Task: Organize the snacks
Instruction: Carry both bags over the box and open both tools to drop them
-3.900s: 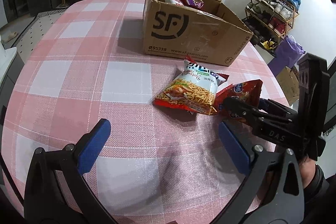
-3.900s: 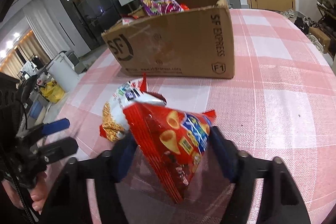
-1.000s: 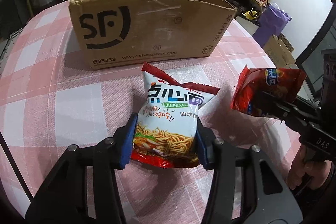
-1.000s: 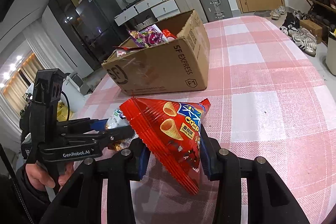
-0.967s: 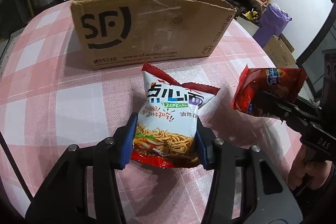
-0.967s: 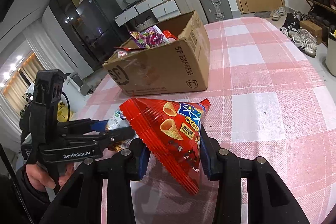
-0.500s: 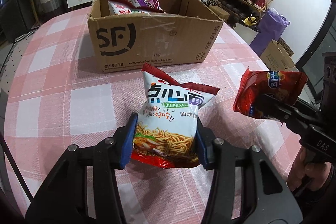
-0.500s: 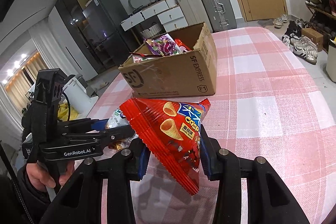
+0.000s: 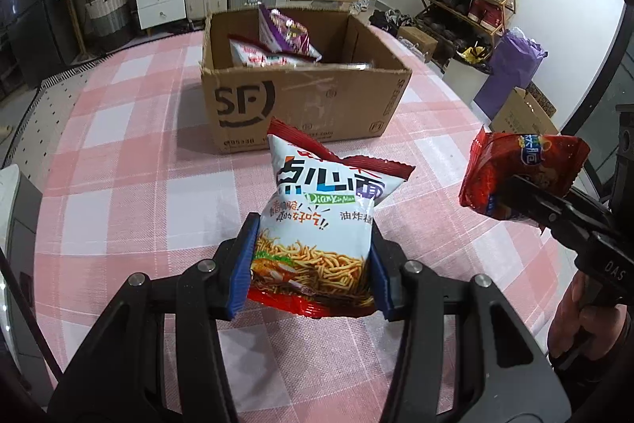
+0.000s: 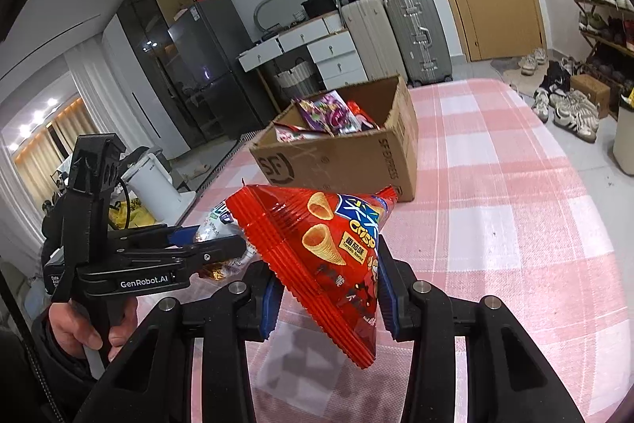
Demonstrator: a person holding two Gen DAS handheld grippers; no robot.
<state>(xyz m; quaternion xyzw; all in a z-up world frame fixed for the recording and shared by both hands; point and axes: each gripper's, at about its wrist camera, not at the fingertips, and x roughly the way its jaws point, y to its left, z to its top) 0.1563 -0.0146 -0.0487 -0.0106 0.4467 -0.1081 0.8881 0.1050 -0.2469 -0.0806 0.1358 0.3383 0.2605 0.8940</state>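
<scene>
table, pink/white check cloth, fills both views. cardboard box w/ sf logo sits upright toward far side, top open, already partly filled: purple bag propped at back, white/red pack in front of it, more underneath, can't tell what.

left gripper: jaws closed on noodle snack bag, blue pads pinching both side edges near bottom seam. bag upright, off the cloth, well short of box front wall. same bag only partly visible in right view, behind left tool.

right gripper: jaws closed on red corn-cone crisp bag, pinched low down, bag cone-shaped, tip hanging below jaws. in left view it shows at right edge, beside noodle bag, apart, not touching. also clear of table, near side of box.

step judged: both bags picked, carry to box not yet finished. drop-in remains.

risks:
- both bags air-filled, slick foil; edge pinch could slip if swung fast → bag drops on cloth or off table edge.
- hard squeeze could pop seam or crush contents.
- both tools heading for one opening → tools or bags may collide over box; safer one at a time.
- low approach could catch bag bottom on front wall, shove light box.
- box crowded at back-left; release onto propped purple bag may let new bag slide out over rim.
</scene>
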